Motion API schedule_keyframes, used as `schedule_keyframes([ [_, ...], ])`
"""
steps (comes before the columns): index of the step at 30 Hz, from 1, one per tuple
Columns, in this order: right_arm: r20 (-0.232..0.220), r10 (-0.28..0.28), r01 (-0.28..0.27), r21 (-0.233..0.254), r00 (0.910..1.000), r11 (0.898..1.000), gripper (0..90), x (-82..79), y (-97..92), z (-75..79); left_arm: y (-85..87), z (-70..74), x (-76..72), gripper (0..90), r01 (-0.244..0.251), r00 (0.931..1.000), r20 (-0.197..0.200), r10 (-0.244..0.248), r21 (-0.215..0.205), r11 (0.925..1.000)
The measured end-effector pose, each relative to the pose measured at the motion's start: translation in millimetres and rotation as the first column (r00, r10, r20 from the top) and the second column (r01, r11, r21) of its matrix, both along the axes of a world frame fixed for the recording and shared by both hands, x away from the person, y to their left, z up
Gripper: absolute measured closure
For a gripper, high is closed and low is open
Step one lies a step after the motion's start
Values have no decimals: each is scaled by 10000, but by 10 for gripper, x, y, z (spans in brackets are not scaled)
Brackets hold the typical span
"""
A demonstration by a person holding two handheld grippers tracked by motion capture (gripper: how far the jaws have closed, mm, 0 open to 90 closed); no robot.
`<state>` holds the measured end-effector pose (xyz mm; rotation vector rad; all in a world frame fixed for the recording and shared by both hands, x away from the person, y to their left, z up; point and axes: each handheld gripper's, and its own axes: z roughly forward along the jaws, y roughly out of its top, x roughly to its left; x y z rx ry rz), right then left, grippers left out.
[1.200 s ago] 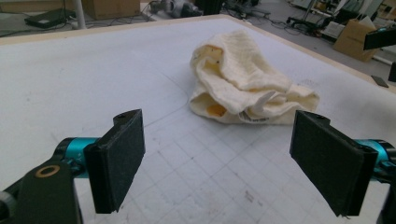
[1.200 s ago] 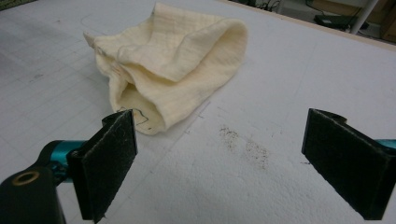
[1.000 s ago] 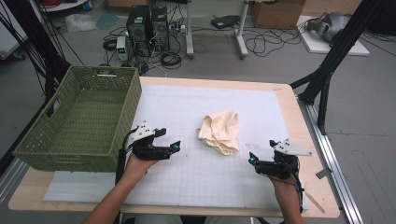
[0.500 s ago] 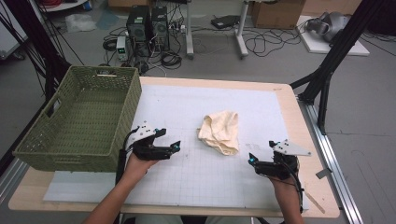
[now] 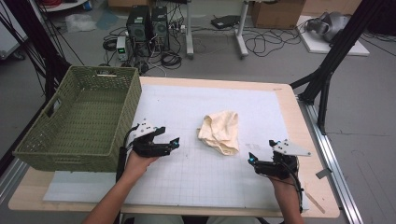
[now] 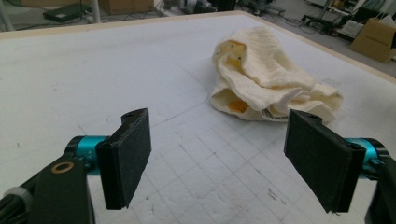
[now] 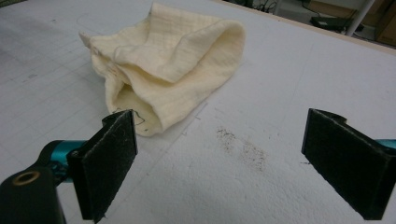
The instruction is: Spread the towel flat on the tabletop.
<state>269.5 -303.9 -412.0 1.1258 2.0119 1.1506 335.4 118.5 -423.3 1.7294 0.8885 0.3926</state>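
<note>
Both tongs [image 5: 173, 143] [image 5: 252, 158] wide, empty; cloth [image 5: 219, 132] label unreadable.

The high view looks forward and down from above the near edge, taking in the whole table [image 5: 289, 100] and the far floor. The left gripper view sits low over the mat, close, facing right toward the cloth [image 6: 266, 84]. The right gripper view, equally low and close, faces left. All three views share the cloth [image 7: 168, 60] [image 5: 219, 132].

Even, bright overhead light with soft shadows; the high view is slightly soft, both gripper views sharper
</note>
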Motion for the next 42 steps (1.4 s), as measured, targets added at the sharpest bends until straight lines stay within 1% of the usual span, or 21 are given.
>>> schedule_keyframes([
  [3, 24, -6, 6, 68, 10000, 10000, 97, -11, -14, 6, -49, 67, 94, 279, 59, 10000, -52, -59, -66, 10000],
  [5, 23, -9, 8, 141, 10000, 9999, 97, -12, -26, 9, -101, 134, 157, 298, 88, 10000, 6, -88, -97, 9999],
  [7, 20, 20, -21, 151, 10000, 9999, 97, -9, -34, 8, -176, 207, 227, 299, 235, 9995, 191, -233, -148, 9996],
  [12, 55, 38, -40, 289, 10000, 9996, 97, -9, -41, 15, -420, 306, 415, 307, 536, 9984, 148, -538, 95, 9985],
  [15, 45, 73, -75, 310, 10000, 9995, 97, -6, -35, 16, -589, 291, 528, 315, 781, 9969, -109, -778, 329, 9964],
  [18, 4, 120, -120, 303, 9999, 9995, 97, 1, -32, 10, -757, 233, 632, 353, 1067, 9940, -333, -1043, 780, 9912],
  [23, -25, 197, -196, 309, 9998, 9993, 97, 6, -34, 1, -931, 71, 815, 395, 1009, 9919, -907, -889, 1373, 9854],
  [24, -83, 203, -200, 352, 9998, 9992, 97, 4, -30, -2, -954, 30, 837, 408, 966, 9917, -974, -835, 1388, 9856],
  [25, -81, 217, -214, 329, 9997, 9992, 97, 3, -31, -3, -974, -13, 854, 417, 987, 9907, -1081, -821, 1593, 9823],
  [26, -68, 239, -237, 323, 9997, 9992, 97, 4, -32, -4, -995, -57, 862, 422, 1092, 9890, -1195, -876, 1876, 9762],
  [27, -71, 261, -258, 326, 9996, 9991, 97, 4, -32, -6, -1018, -106, 866, 444, 1353, 9843, -1400, -1072, 2092, 9685],
  [29, -124, 291, -286, 356, 9995, 9990, 97, 5, -34, -9, -1055, -157, 861, 511, 1630, 9782, -1636, -1278, 2241, 9608],
  [31, -225, 364, -355, 405, 9991, 9985, 97, 13, -27, -17, -1084, -177, 846, 654, 1869, 9760, -1573, -1508, 2487, 9504],
  [32, -243, 389, -379, 417, 9989, 9984, 97, 19, -15, -22, -1092, -175, 837, 730, 1941, 9753, -1535, -1590, 2510, 9483],
  [33, -285, 418, -405, 430, 9987, 9983, 97, 25, 5, -27, -1091, -169, 830, 788, 1973, 9749, -1515, -1630, 2495, 9481],
  [35, -315, 542, -532, 328, 9980, 9980, 97, 61, 56, -40, -1074, -150, 823, 821, 1952, 9743, -1570, -1613, 2329, 9527],
  [36, -389, 577, -557, 497, 9976, 9972, 97, 85, 92, -45, -1056, -139, 822, 825, 1950, 9739, -1606, -1606, 2288, 9537],
  [38, -606, 699, -633, 1054, 9957, 9924, 97, 153, 177, -49, -1024, -107, 817, 829, 1919, 9741, -1612, -1585, 2194, 9566],
  [39, -645, 818, -765, 805, 9946, 9938, 98, 183, 237, -62, -1004, -88, 814, 829, 1910, 9742, -1607, -1584, 2135, 9581],
  [40, -744, 960, -933, 387, 9926, 9949, 112, 219, 305, -84, -989, -68, 808, 830, 1833, 9756, -1581, -1522, 2053, 9614],
  [42, -1065, 1321, -1345, -158, 9855, 9908, 213, 299, 419, -149, -951, -38, 805, 831, 1823, 9755, -1581, -1530, 1915, 9644],
])
